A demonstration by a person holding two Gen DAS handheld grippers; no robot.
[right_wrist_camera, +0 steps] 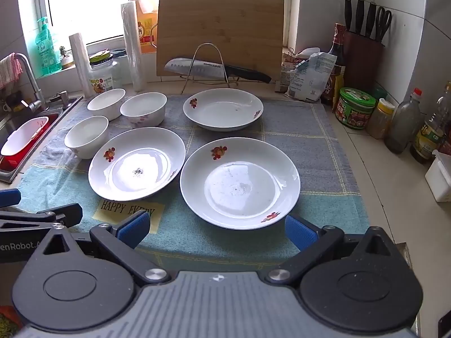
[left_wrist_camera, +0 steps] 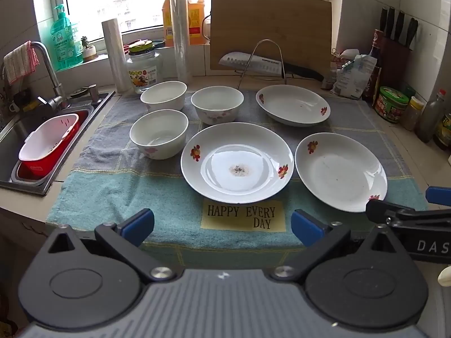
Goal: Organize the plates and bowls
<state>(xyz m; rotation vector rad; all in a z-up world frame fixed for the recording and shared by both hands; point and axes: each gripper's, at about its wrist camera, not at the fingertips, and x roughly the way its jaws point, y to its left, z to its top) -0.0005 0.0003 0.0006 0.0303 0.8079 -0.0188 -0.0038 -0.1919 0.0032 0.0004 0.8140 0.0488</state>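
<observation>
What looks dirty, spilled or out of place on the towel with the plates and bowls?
The near-left plate has a small patch of dark specks at its center, like food residue. The near-right plate shows fainter smudges. The far plate sits slightly tilted on the towel. Nothing looks broken or spilled.

3 white plates (left_wrist_camera: pixel 237 163) carry red flower prints; the checked towel (left_wrist_camera: pixel 118 186) is grey and teal.

Both wrist views face shared dishes (left_wrist_camera: pixel 236 163), near.
</observation>
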